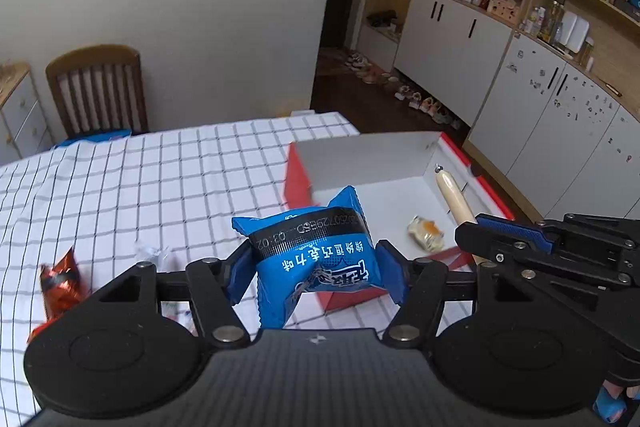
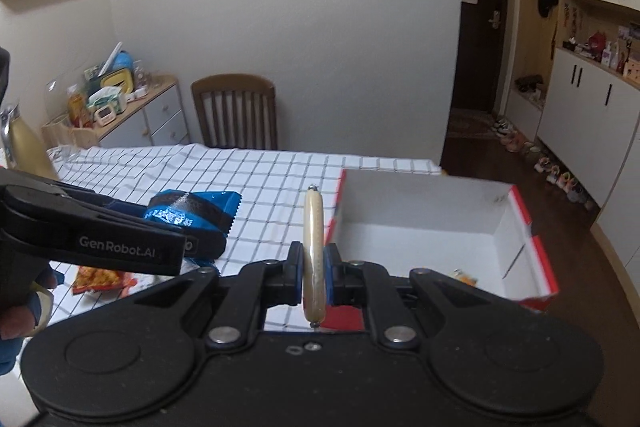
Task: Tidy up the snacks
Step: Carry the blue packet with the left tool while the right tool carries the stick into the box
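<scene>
Leftmost, on the checked counter: an orange-red snack packet lying flat, with a small clear crumpled wrapper just beside it to the right.

Centre: left tongs — blue pads pressed into both sides of a blue snack pack, which is held off the counter, near the front-left corner of the box, print upside down to the camera.

Right of centre: red box with white interior, open-topped, standing on the counter near its right edge. Inside, on the floor of the box, one small yellow-and-white wrapped snack.

Rightmost: right tongs — pinching a pale sausage stick about its lower half, the stick pointing away from the camera, metal clips at both ends. In the left wrist view the stick's far end reaches over the box interior.

Behind the counter: a wooden chair against the wall.
</scene>
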A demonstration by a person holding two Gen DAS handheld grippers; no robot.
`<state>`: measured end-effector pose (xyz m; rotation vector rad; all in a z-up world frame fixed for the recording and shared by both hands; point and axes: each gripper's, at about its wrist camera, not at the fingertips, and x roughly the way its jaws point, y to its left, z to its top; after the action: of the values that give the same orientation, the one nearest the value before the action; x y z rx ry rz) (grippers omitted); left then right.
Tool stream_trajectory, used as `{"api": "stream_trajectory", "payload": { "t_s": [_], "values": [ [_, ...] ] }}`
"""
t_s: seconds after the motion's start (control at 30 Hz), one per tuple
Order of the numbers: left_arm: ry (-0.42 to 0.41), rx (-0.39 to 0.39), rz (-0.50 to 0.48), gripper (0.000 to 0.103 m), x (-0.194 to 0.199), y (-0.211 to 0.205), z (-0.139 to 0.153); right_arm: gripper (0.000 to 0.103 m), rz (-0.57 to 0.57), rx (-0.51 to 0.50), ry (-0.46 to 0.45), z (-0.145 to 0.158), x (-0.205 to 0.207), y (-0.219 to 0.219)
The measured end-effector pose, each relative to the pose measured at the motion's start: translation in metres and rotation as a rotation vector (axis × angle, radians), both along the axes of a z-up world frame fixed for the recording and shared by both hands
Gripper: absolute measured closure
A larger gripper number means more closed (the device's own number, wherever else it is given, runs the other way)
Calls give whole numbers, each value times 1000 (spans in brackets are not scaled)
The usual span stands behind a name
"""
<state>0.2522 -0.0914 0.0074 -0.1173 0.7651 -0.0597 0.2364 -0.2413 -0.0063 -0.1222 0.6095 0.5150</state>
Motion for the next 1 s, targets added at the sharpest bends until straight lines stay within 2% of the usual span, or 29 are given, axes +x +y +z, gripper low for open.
{"api": "stream_trajectory", "payload": {
  "t_s": [0.43,0.67,1.0],
  "values": [
    [10,33,-39,39,58,-61,-4,95,-66,7,-17,5,46,-51],
    [57,58,-23,39,92,-85,-24,95,-99,-9,3,-3,83,-78],
    [148,91,7,39,136,-103,-62,95,-112,-51,63,-30,131,-97]
  ]
}}
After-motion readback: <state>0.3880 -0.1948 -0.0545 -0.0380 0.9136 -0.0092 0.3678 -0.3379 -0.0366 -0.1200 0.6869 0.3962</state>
